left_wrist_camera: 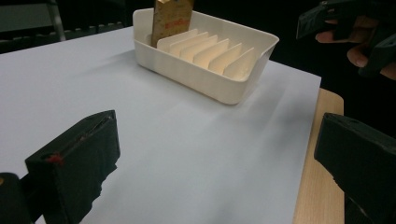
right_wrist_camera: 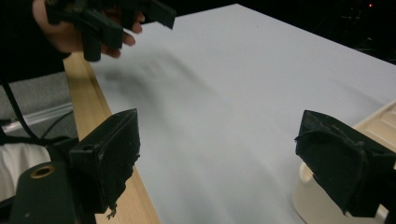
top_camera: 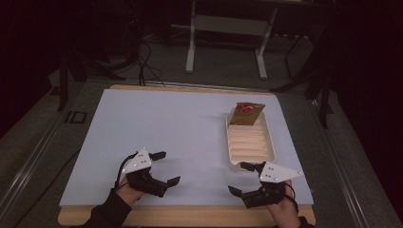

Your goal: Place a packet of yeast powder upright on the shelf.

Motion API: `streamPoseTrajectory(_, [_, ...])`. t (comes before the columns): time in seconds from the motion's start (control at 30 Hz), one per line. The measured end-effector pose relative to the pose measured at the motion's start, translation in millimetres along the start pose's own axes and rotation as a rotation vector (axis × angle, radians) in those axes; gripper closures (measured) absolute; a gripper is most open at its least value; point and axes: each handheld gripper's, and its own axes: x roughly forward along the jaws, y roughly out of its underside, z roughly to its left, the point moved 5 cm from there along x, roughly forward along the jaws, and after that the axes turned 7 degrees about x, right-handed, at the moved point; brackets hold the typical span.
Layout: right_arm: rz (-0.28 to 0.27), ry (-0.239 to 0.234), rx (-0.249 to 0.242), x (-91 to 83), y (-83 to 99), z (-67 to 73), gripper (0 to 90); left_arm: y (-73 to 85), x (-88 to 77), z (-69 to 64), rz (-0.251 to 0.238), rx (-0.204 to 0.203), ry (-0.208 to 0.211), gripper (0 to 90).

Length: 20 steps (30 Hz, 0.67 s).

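Two black two-jaw grippers sit at the near edge of the table, one in each hand: the left gripper (top_camera: 164,167) at about 7 o'clock on the pale blue-white rectangular mat (top_camera: 180,128), the right gripper (top_camera: 241,178) at about 5 o'clock. Both have their jaws spread wide, nothing between them. One cream plastic rack tray with upright divider fins (top_camera: 268,137) lies at 3 o'clock on the mat, its near end just beside the right gripper's upper jaw. One brown paper packet with a red mark (top_camera: 247,113) stands tilted in the far end of that tray, at about 1 o'clock. In the left gripper view five dividers can be counted in the tray (left_wrist_camera: 187,72), and the packet (left_wrist_camera: 172,18) is cut off at the top edge, its print too small to read. In the right gripper view the tray (right_wrist_camera: 317,200) is mostly behind a jaw and cut off at the corner; the left gripper (right_wrist_camera: 135,25) is blurred there
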Motion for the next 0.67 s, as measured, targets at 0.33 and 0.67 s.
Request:
streamPoseTrajectory(0.33, [0.022, 0.010, -0.023, 2.1, 8.9, -6.0, 13.6, 1.5, 1.5, -0.2, 0.006, 0.006, 0.001, 0.8])
streamPoseTrajectory(0.67, [0.024, -0.006, -0.010, 3.0, 10.1, -7.2, 13.6, 2.2, 2.1, -1.0, 0.009, 0.005, 0.007, 0.8])
